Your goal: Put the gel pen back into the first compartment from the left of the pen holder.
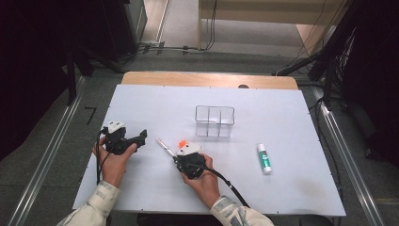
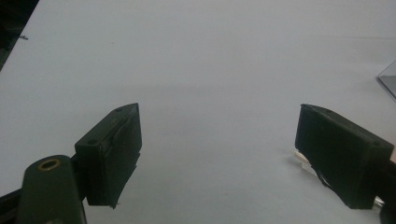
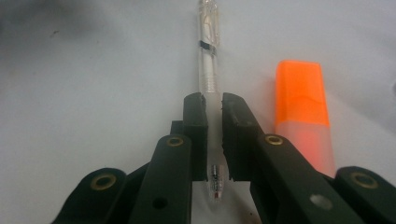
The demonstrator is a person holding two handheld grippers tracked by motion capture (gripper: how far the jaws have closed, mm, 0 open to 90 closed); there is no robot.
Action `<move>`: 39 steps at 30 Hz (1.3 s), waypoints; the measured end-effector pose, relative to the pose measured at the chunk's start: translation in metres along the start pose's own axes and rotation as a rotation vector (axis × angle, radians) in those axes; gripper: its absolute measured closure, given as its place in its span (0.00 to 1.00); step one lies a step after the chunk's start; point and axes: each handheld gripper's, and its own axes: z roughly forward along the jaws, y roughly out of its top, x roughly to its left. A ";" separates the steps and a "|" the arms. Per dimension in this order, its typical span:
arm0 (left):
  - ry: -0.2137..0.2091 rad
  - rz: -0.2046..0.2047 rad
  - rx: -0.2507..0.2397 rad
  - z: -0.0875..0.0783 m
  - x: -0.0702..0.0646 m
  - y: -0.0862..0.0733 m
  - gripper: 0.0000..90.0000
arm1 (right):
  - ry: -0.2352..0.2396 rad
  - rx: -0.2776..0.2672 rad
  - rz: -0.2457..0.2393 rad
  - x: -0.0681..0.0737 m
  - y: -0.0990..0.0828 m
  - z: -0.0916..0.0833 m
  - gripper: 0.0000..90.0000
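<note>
The right gripper [image 3: 214,109] clamped a clear pen [image 3: 208,60] lying on the white table [image 1: 282,188], with an orange highlighter [image 3: 299,98] just beside it; the left gripper [image 2: 219,154] stood open over bare table. The thin, smooth barrel could have slipped or swivelled once lifted, and a jaw might have nudged the highlighter

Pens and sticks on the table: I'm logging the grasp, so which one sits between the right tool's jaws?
The clear pen, clamped by the right tool. The orange highlighter lies beside it untouched, and the green-and-white glue stick lies apart on the right.
</note>
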 end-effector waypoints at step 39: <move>0.004 -0.041 0.000 -0.001 0.003 0.000 0.17 | -0.080 -0.119 0.076 -0.070 0.007 -0.110 0.88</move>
